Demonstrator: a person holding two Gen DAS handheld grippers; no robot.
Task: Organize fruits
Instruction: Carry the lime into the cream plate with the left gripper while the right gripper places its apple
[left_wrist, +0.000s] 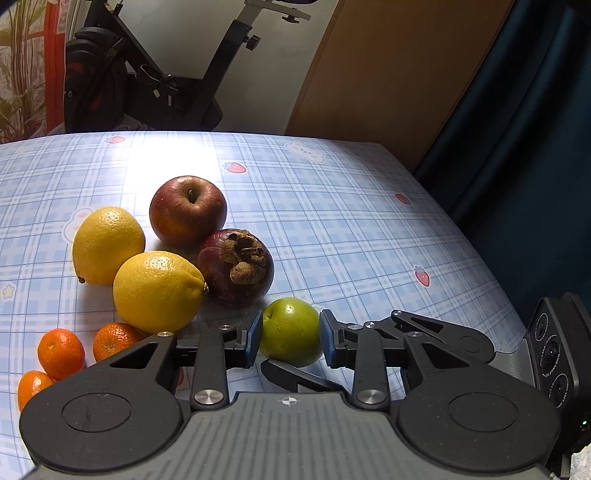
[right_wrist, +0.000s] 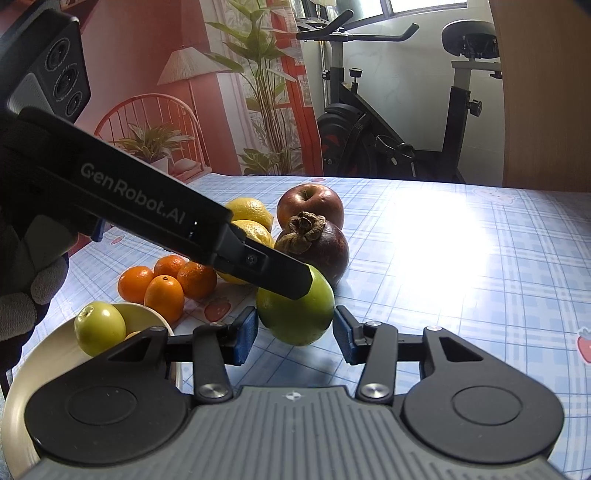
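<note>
Room: exercise bike (right_wrist: 399, 122) behind the plaid-clothed desk (left_wrist: 351, 229).
Left gripper (left_wrist: 290, 338): fingers pinch the green fruit (left_wrist: 290, 332) resting on the desk.
Right gripper (right_wrist: 295, 332): fingers wide, flanking that fruit, not touching.
Plate (right_wrist: 44, 358): one green fruit.

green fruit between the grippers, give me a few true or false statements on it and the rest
1. The green fruit sits between the left gripper pads. True.
2. The right gripper is shut tight. False: its pads stand apart around the fruit.
3. The plate holds a second green fruit. True.
4. The apple is on the plate. False: it is on the table.
5. Two lemons lie beside the mangosteen. True.
</note>
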